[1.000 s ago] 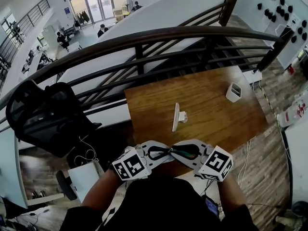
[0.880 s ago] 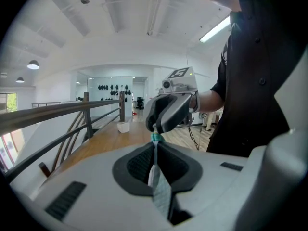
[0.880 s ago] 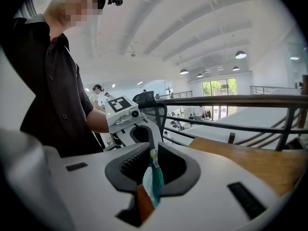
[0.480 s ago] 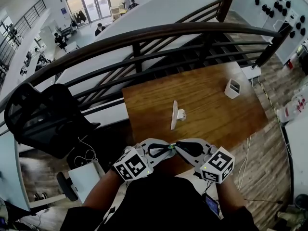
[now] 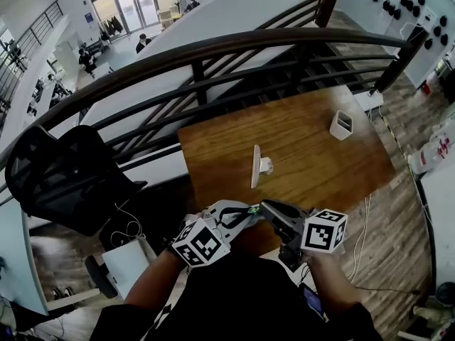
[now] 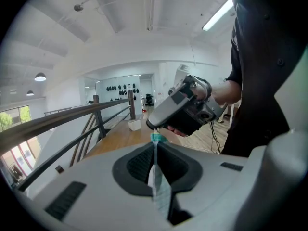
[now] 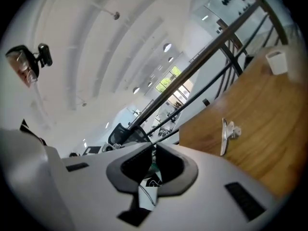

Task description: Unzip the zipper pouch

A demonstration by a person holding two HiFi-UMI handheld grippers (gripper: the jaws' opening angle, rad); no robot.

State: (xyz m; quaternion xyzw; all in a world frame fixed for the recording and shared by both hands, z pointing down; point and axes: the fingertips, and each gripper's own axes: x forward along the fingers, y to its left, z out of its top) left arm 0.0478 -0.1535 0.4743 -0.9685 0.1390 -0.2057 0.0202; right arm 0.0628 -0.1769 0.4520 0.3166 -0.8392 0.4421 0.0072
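Now, my left gripper [image 6: 155, 143] pinches the thin pale zipper pouch [image 6: 159, 186] in mid-air, the right gripper [image 7: 153, 150] closing on its small green tab [image 7: 153, 167]; I'd settle that bite, then pull straight.

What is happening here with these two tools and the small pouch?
A person holds a gripper in each hand, close to the body, over the near edge of a wooden table. The left gripper has its jaws clamped on the thin pouch. The right gripper meets it tip to tip, its jaws closing on the pouch's teal end. Whether the zipper is open cannot be told.
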